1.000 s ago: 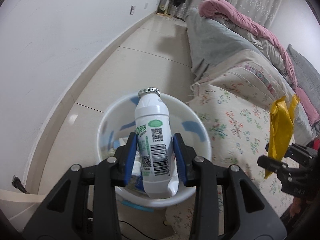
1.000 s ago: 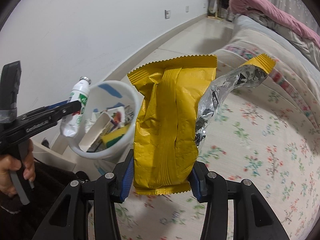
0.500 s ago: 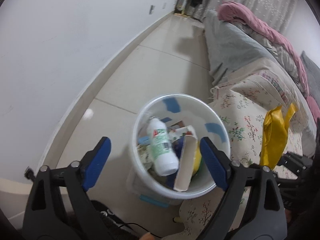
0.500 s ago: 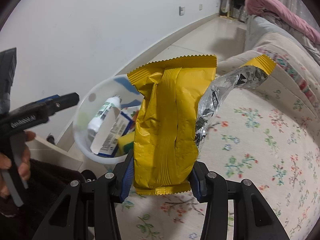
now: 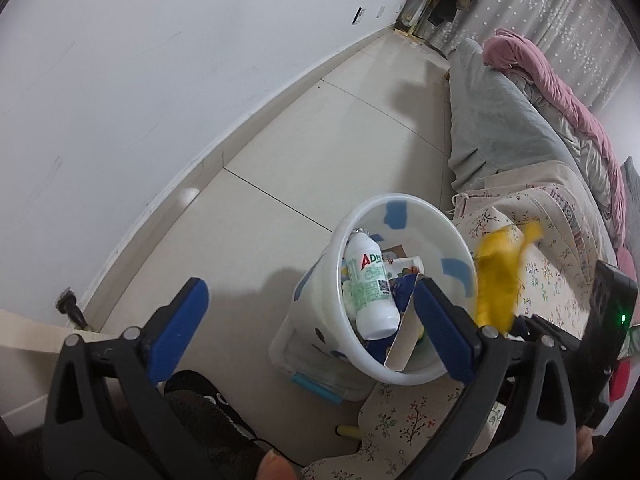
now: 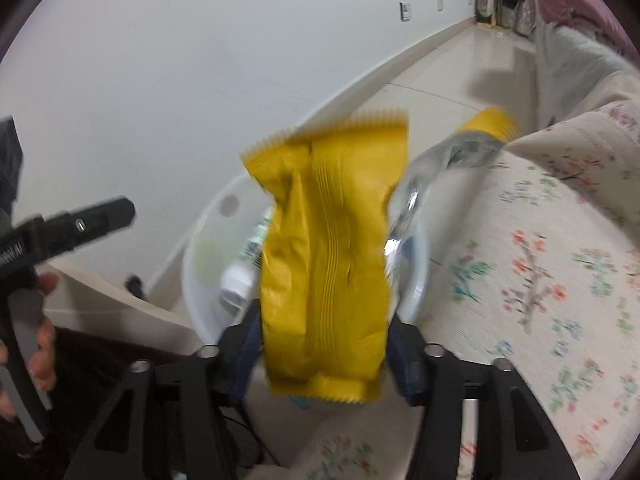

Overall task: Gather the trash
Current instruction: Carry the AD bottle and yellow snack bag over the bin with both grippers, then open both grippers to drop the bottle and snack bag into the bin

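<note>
A white trash bucket (image 5: 404, 208) stands on the floor beside the bed and holds a white drink bottle (image 5: 370, 292), a paper carton and other wrappers. My left gripper (image 5: 308, 328) is open and empty, above and to the left of the bucket. My right gripper (image 6: 324, 348) is shut on a yellow snack bag (image 6: 328, 264) with a silver foil inside, held right at the bucket (image 6: 208, 248). The bag also shows blurred in the left wrist view (image 5: 496, 280), at the bucket's right rim. The left gripper (image 6: 72, 228) shows at the left of the right wrist view.
A bed with a floral cover (image 6: 540, 240) lies right of the bucket, with grey and pink bedding (image 5: 520, 120) further back. A white wall (image 5: 140, 80) and tiled floor (image 5: 320, 152) run along the left. Dark shoes (image 5: 200, 408) and a cable lie near the bucket's base.
My left gripper opened and dropped the bottle into the bucket, then pulled back to the left. My right gripper carried the yellow bag leftward to the bucket.
</note>
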`<act>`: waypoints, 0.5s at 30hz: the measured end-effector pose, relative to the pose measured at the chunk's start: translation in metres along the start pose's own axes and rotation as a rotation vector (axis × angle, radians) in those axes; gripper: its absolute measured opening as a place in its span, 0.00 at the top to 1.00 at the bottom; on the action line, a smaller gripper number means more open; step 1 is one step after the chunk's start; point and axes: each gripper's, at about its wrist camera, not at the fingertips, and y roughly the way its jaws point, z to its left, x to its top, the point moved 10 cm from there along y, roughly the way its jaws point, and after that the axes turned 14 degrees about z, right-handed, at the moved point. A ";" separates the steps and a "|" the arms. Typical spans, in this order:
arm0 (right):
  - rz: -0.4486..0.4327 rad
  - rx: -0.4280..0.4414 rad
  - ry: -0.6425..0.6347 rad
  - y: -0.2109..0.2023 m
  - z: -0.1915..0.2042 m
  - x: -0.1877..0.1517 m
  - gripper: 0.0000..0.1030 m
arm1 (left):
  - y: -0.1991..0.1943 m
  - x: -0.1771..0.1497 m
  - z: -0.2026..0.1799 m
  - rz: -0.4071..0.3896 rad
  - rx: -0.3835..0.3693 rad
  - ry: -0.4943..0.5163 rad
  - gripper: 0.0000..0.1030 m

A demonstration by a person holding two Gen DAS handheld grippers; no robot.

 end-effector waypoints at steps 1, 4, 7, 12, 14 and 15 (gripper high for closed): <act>-0.012 0.019 0.003 -0.001 -0.001 0.002 0.12 | 0.000 0.000 -0.001 0.000 -0.003 -0.002 0.01; -0.041 0.015 0.014 -0.008 -0.007 0.004 0.12 | 0.001 -0.001 -0.003 0.002 -0.001 0.008 0.01; -0.058 -0.024 0.032 -0.021 -0.017 0.002 0.12 | 0.002 -0.002 -0.005 0.006 0.003 0.023 0.01; -0.095 -0.069 0.070 -0.050 -0.036 -0.007 0.12 | 0.001 -0.007 -0.015 0.000 0.048 0.064 0.01; -0.103 -0.106 0.089 -0.062 -0.043 -0.013 0.12 | -0.001 -0.011 -0.022 -0.004 0.072 0.095 0.01; -0.108 -0.132 0.102 -0.070 -0.049 -0.018 0.12 | -0.001 -0.014 -0.026 -0.004 0.078 0.113 0.01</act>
